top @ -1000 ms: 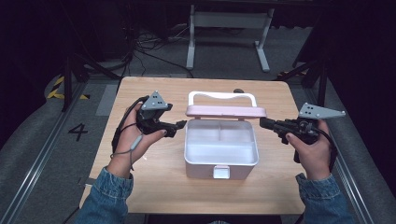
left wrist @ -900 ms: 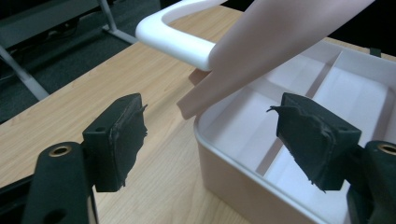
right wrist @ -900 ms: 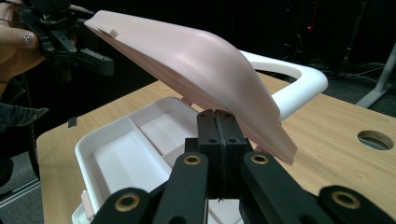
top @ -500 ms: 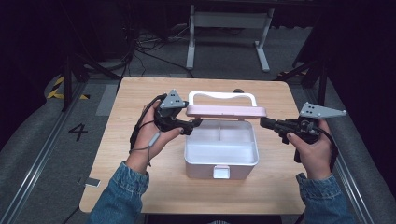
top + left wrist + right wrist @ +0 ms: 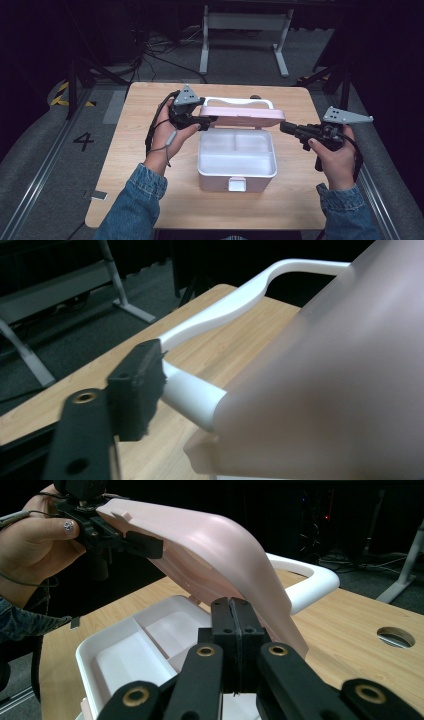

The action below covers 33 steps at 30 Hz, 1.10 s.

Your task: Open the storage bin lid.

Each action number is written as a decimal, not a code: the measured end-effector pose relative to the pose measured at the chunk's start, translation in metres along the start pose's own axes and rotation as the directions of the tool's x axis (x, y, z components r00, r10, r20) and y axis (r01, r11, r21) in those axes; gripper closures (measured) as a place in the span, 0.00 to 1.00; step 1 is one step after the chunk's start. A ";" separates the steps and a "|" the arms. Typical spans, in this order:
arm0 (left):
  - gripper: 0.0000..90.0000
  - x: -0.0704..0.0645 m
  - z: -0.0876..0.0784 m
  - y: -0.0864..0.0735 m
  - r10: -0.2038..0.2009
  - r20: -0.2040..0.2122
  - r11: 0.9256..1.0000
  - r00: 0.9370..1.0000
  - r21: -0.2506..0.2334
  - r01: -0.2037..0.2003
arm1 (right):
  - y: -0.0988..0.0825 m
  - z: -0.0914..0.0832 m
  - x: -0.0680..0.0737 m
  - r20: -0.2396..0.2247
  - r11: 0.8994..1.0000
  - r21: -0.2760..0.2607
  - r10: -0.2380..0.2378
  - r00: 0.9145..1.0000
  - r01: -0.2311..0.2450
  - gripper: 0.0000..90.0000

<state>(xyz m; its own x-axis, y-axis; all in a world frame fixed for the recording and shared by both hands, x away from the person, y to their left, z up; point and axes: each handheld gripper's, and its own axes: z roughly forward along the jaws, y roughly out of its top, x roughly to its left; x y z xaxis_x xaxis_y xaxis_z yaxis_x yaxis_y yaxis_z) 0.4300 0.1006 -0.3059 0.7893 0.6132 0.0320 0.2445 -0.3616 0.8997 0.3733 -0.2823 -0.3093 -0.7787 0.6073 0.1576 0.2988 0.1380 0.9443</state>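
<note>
The left gripper [image 5: 209, 120] has just been closing around the pink lid [image 5: 245, 116], perhaps to shut the box [image 5: 237, 167]. The right gripper [image 5: 284, 128] waits beside it, jaws shut and empty.

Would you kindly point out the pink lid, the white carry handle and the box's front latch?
pink lid [image 5: 250, 116], high view, on its raised front edge.
white carry handle [image 5: 235, 302], left gripper view, on its curved bar.
front latch [image 5: 237, 184], high view, on the tab at the box's near wall.

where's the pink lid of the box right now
In the high view the pink lid stands raised along the far edge of the white box, at table centre, its left end at the left gripper.
</note>
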 end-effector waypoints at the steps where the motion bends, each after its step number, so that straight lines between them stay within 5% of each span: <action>1: 0.41 0.000 0.000 0.001 0.000 0.007 1.000 1.000 -0.004 0.000 | 0.000 0.000 0.000 0.000 1.000 -0.002 0.003 1.000 -0.003 1.00; 14: 0.64 -0.001 0.004 0.010 0.041 0.056 0.999 0.998 -0.024 -0.040 | 0.001 -0.010 -0.002 0.049 0.999 0.031 -0.021 0.999 0.020 0.91; 22: 0.64 0.007 0.009 0.021 0.040 0.044 0.999 0.998 -0.003 -0.040 | -0.002 -0.024 -0.006 0.104 0.996 0.067 -0.060 0.993 0.053 0.77; 33: 0.64 0.026 0.024 0.025 0.001 0.047 1.000 0.999 0.002 -0.002 | -0.009 -0.035 -0.011 0.128 0.997 0.080 -0.033 0.991 0.022 0.72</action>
<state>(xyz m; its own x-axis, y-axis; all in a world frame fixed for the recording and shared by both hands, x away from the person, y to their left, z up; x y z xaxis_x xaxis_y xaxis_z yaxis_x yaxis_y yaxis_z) 0.4699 0.0905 -0.2928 0.8151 0.5792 0.0129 0.2443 -0.3638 0.8989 0.3599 -0.3182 -0.3096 -0.7110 0.6976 0.0886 0.3245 0.2137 0.9214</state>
